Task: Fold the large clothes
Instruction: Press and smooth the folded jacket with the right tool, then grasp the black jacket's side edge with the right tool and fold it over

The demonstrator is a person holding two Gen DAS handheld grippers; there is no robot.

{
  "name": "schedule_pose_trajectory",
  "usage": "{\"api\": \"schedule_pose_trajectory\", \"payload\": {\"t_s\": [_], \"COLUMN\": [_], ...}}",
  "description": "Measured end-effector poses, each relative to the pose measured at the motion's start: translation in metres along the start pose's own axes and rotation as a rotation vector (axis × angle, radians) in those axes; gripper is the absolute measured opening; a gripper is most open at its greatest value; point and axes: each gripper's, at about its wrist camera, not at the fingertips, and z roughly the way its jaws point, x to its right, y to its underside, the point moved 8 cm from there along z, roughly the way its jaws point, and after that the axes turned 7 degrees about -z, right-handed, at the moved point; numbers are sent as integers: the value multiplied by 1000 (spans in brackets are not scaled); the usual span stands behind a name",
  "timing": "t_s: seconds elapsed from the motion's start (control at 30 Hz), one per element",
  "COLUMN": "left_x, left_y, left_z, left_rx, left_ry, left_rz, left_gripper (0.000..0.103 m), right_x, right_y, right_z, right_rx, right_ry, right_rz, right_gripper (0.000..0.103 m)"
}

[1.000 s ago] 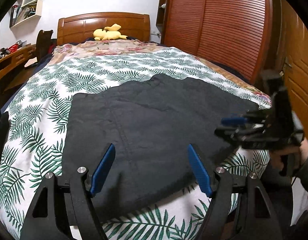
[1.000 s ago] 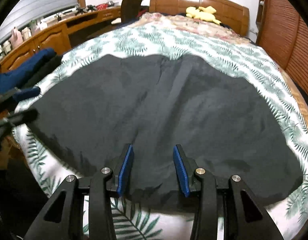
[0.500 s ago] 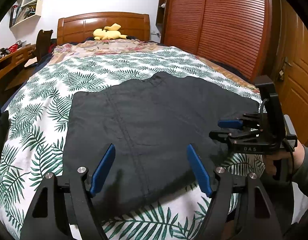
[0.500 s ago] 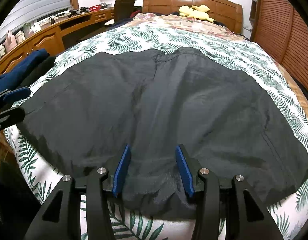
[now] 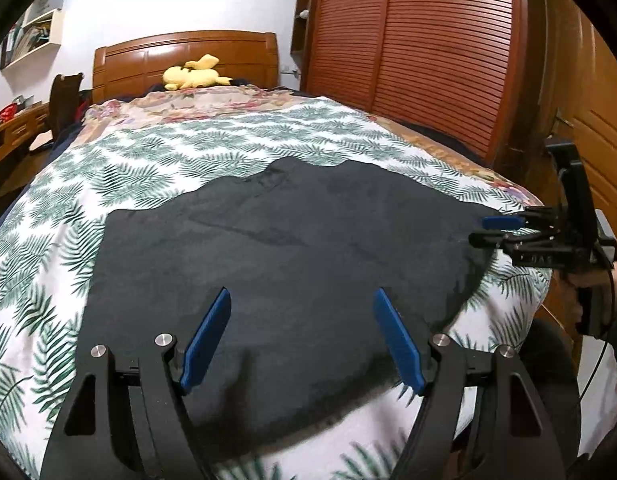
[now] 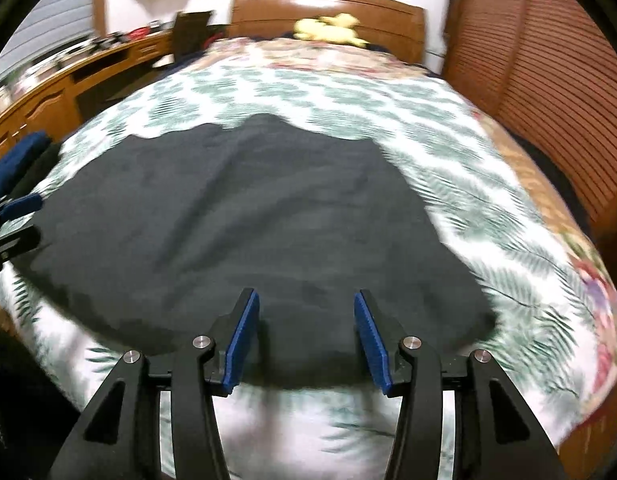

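The left gripper [image 5: 302, 338] fills the bottom of its own view, black arms rising to two blue pads spread wide apart, nothing between them; it hangs over the near edge of the garment [image 5: 276, 256]. In the right wrist view its tips show at the far left edge, just beside the garment's left corner.

The garment is a large dark cloth, matte and faintly creased, lying flat across the centre of both views on the bed [image 5: 148, 168]. Its far edge runs in an uneven, notched line; its near edge droops over the foot of the bed. A seam line crosses its middle in the left wrist view. The bedcover is white with green palm fronds, and a floral cover lies beyond it toward the upper frame.

The right gripper [image 6: 304, 334] stands at the bottom centre of its view, blue pads parted, holding nothing, over the garment's near hem. That view is blurred. In the left wrist view it sits at the right edge, level, tips at the garment's right corner.

A yellow plush [image 5: 194, 76] rests by the wooden headboard [image 5: 184, 54] at upper centre. A slatted wooden wardrobe [image 5: 436, 48] fills the upper right.
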Motion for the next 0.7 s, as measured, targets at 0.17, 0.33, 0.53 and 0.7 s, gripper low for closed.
{"api": "schedule_pose_trajectory", "payload": {"t_s": [0.17, 0.33, 0.53, 0.7], "left_x": [22, 40, 46, 51], "left_y": [-2, 5, 11, 15], "left_z": [13, 24, 31, 38], "left_rx": [-15, -45, -71, -95], "left_ry": [24, 38, 31, 26], "left_rz": [29, 63, 89, 102], "left_gripper": [75, 75, 75, 75], "right_x": [50, 75, 80, 94], "right_y": [13, 21, 27, 35], "right_z": [0, 10, 27, 45], "right_rx": [-31, -60, -87, -106], "right_ry": [62, 72, 73, 14], "right_rz": [78, 143, 178, 293], "right_gripper": [59, 64, 75, 80]}}
